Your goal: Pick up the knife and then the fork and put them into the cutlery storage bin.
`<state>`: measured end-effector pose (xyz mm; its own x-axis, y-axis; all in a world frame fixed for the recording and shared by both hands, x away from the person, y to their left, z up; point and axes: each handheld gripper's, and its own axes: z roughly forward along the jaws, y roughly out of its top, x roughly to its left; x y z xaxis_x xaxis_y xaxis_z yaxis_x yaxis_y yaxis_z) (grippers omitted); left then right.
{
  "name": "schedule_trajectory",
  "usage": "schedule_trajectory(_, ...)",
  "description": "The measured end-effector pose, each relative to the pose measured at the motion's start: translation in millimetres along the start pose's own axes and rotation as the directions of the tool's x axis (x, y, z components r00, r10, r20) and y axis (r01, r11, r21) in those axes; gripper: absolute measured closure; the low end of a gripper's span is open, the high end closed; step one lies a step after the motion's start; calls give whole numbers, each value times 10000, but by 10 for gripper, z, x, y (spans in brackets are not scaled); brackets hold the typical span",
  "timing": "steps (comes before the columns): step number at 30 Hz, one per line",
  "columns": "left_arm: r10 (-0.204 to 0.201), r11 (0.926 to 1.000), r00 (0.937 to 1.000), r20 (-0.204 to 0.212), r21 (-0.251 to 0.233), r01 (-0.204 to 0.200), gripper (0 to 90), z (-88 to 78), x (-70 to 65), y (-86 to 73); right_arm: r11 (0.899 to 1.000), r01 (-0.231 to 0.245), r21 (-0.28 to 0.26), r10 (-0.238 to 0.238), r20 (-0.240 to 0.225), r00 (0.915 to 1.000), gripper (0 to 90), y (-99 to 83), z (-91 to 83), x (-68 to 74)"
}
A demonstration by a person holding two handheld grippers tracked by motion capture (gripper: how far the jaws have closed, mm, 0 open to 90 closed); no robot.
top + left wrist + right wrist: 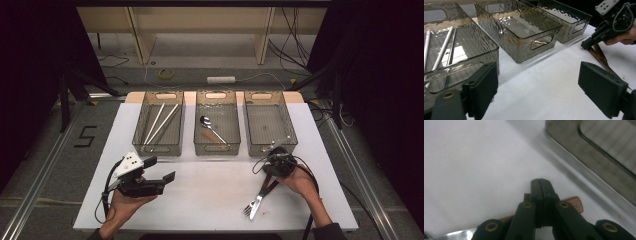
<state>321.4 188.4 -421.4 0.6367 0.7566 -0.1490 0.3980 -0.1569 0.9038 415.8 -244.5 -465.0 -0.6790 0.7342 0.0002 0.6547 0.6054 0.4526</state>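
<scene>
From the high view I have my right gripper (270,176) down at the near right of the white-covered bench (210,195), just in front of the right-hand smoked clear plastic bin (287,135). Its jaws are pressed fully together, and in the right gripper view they meet face to face above a wooden handle (576,203) that lies crosswise under them; I cannot tell whether anything is pinched between the pads. On the bench below that gripper lie a metal fork with a wooden handle (248,207) and a table knife with a wooden handle (257,205), side by side and touching, their metal ends towards me and their handles running up under the gripper. My left gripper (162,170) hovers over the near left of the bench, lying level, with its jaws spread wide and nothing between them; the left gripper view looks between the two black pads (484,87) across bare white cloth. The left-hand bin (159,125) holds a few long pale chopsticks (161,122) laid lengthwise. The middle bin (217,125) holds a metal spoon (210,125) and a wooden-handled utensil (209,135) lying close together.
</scene>
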Motion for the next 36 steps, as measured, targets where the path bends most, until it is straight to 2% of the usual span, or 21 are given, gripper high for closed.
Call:
schedule_trajectory(6,27,10000,10000,1,8,-27,159,9,-9,0,9990,-397,188,394,148,9991,900,-201,-119,-50)
schedule_trajectory(11,73,10000,10000,-20,52,-73,159,7,-8,-2,9977,-485,468,475,224,9986,900,-325,-204,-36)
schedule_trajectory(20,108,9999,9999,-47,53,-108,159,10,-19,-6,9937,-206,1102,187,190,9996,900,-495,-333,66)
schedule_trajectory(28,212,9997,9998,-48,124,-211,159,16,-27,-7,9900,-73,1411,41,226,9997,900,-663,-464,124)
schedule_trajectory(36,175,9998,9998,-63,123,-174,159,27,-26,-9,9845,334,1720,-374,200,9991,900,-696,-530,159)
